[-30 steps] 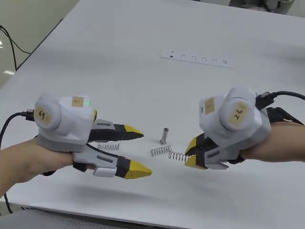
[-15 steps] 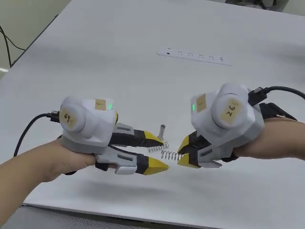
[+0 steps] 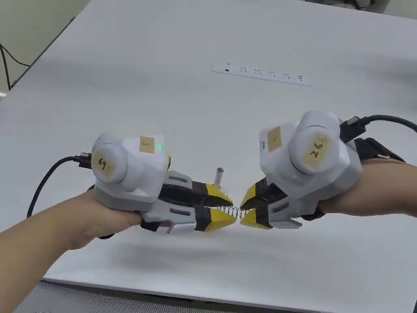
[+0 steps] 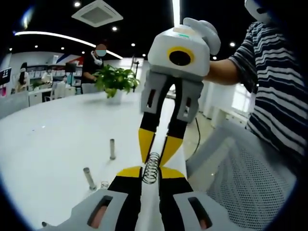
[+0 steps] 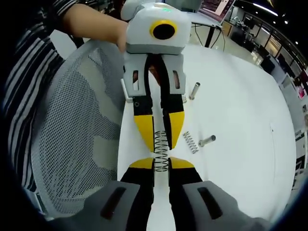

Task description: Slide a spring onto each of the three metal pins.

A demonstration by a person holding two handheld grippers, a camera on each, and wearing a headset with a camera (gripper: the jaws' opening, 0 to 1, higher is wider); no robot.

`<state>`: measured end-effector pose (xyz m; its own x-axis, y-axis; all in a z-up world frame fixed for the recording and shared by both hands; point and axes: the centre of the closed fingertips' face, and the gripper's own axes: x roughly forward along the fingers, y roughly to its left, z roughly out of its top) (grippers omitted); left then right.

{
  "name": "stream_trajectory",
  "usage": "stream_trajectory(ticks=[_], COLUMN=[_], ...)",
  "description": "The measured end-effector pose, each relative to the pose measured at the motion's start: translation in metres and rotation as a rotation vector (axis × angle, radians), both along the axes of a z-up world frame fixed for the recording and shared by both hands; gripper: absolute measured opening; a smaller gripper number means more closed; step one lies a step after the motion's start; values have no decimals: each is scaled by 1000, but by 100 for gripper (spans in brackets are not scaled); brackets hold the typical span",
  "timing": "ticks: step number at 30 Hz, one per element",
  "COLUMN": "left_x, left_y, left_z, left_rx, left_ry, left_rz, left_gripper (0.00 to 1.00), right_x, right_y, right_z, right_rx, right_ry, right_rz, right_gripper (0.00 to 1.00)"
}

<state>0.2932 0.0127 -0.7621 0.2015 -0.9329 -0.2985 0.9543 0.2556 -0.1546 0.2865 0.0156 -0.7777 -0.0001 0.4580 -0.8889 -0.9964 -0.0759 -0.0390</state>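
A small steel spring (image 3: 232,211) hangs in the air between my two grippers, just above the white table (image 3: 163,85). My left gripper (image 3: 225,210) is shut on its left end and my right gripper (image 3: 247,212) is shut on its right end. In the left gripper view the spring (image 4: 151,167) sits between my own yellow tips (image 4: 150,172), with the right gripper reaching in from above. The right gripper view has the spring (image 5: 161,148) running from my right gripper (image 5: 162,163) to the left one. One metal pin (image 3: 219,175) stands upright just behind. Another pin (image 5: 207,141) lies flat beside a loose spring (image 5: 190,142).
A white power strip (image 3: 264,73) lies far back on the table. A grey mesh chair (image 5: 72,120) stands at the near table edge, under the grippers. A potted plant (image 4: 115,79) stands at the table's far end. Two pins (image 4: 112,148) (image 4: 89,178) show left of the jaws.
My left gripper has moved right to the spring and closed from wide open onto its free end. The right gripper has kept its hold and lifted the spring off the table.
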Motion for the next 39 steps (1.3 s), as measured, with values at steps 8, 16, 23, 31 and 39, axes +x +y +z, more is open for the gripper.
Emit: stream_trajectory(ticks=[8,16,23,31,39], left_x=[-4,-9,-13,-14,-17], left_y=[-3,-6,-7,-5,-8], left_z=[2,0,1,1,0], left_rx=[-27,-27,-21,-13,5], left_ry=[6,21,27,25,18], left_rz=[-15,-48,-71,-82,-104], left_gripper=[3,2,2,2,2], right_x=[1,-4,-9,-9,-13], right_y=[-3,-6,-10,-20,-15], right_z=[2,2,2,-2,-3], right_rx=[14,20,56,77,94], right_ry=[12,23,9,7,-10], right_rz=[-13,-18,21,17,50], right_gripper=[7,7,8,12,8])
